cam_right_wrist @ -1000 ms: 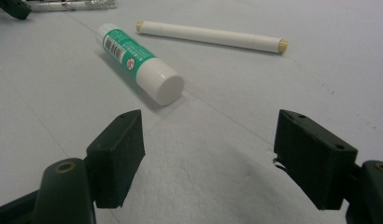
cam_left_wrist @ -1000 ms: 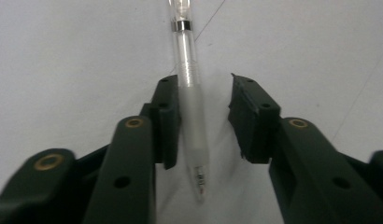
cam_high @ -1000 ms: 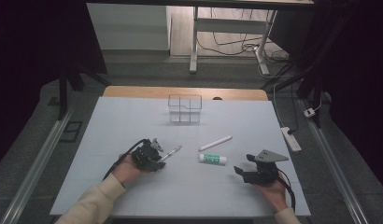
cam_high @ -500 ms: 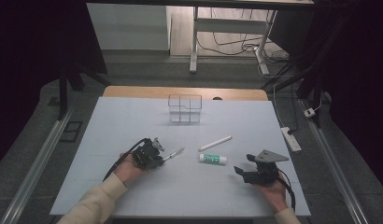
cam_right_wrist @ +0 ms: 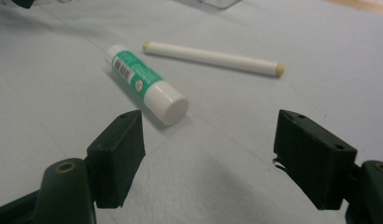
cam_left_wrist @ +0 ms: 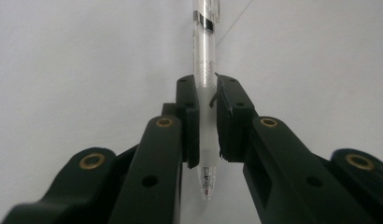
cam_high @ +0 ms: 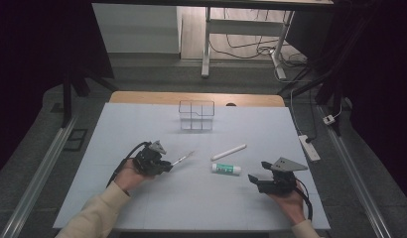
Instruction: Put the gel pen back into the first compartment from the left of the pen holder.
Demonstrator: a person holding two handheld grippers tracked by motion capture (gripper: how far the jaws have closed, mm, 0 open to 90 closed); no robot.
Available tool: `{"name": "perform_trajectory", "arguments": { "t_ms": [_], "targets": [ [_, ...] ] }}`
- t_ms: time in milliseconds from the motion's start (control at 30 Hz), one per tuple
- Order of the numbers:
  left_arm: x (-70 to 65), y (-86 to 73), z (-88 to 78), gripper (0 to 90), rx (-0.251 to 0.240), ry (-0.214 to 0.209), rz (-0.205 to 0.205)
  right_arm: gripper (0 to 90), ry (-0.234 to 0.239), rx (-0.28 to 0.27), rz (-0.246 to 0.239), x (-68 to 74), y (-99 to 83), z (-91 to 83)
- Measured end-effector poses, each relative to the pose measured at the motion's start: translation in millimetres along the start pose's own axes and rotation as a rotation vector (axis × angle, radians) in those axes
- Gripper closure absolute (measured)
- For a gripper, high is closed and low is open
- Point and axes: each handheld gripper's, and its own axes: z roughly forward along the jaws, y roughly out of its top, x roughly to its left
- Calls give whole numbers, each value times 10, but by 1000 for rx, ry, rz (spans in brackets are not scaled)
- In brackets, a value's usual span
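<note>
A clear plastic pen (cam_left_wrist: 204, 46) lies on the white table, its tip pointing back at the camera. My left gripper (cam_left_wrist: 206, 93) is shut on its barrel; the jaws have just been closing with the pen between them. In the high view the left gripper (cam_high: 167, 165) sits left of centre, and the pen (cam_high: 182, 159) sticks out to its right. My right gripper (cam_high: 252, 179) rests at the right front, open with nothing between its fingers. In the right gripper view, a green-and-white glue stick (cam_right_wrist: 145, 84) and a white marker (cam_right_wrist: 213, 57) lie beyond that gripper (cam_right_wrist: 213, 140).
A clear divided organiser (cam_high: 196, 115) stands at the back middle of the table. The glue stick (cam_high: 226, 169) and the white marker (cam_high: 229, 152) lie between my two hands. A power strip (cam_high: 309, 148) lies past the table's right edge.
In the high view the left gripper keeps its place at the pen's near end and the pen has barely shifted. The right hand has not moved.
</note>
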Motion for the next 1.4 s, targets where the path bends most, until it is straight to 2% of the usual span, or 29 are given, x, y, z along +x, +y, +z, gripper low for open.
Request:
{"name": "perform_trajectory", "arguments": {
  "t_ms": [133,333,600,900,1133,1400],
  "targets": [
    [-62,35,-62,797,-34,-26,17,239,-12,-23,-34,47,69,-20],
    [-146,99,-131,797,-99,-72,35,246,0,-39,-67,116,137,-4],
    [-242,225,-136,796,-120,-80,64,249,21,-52,-113,247,306,35],
    [-327,360,-57,796,-103,-84,118,260,68,-15,-165,379,501,135],
    [-388,475,-13,796,-103,-87,152,262,83,-16,-180,436,603,186],
    [-409,520,34,796,-92,-90,167,265,92,-6,-200,480,644,206]
  ]
}}
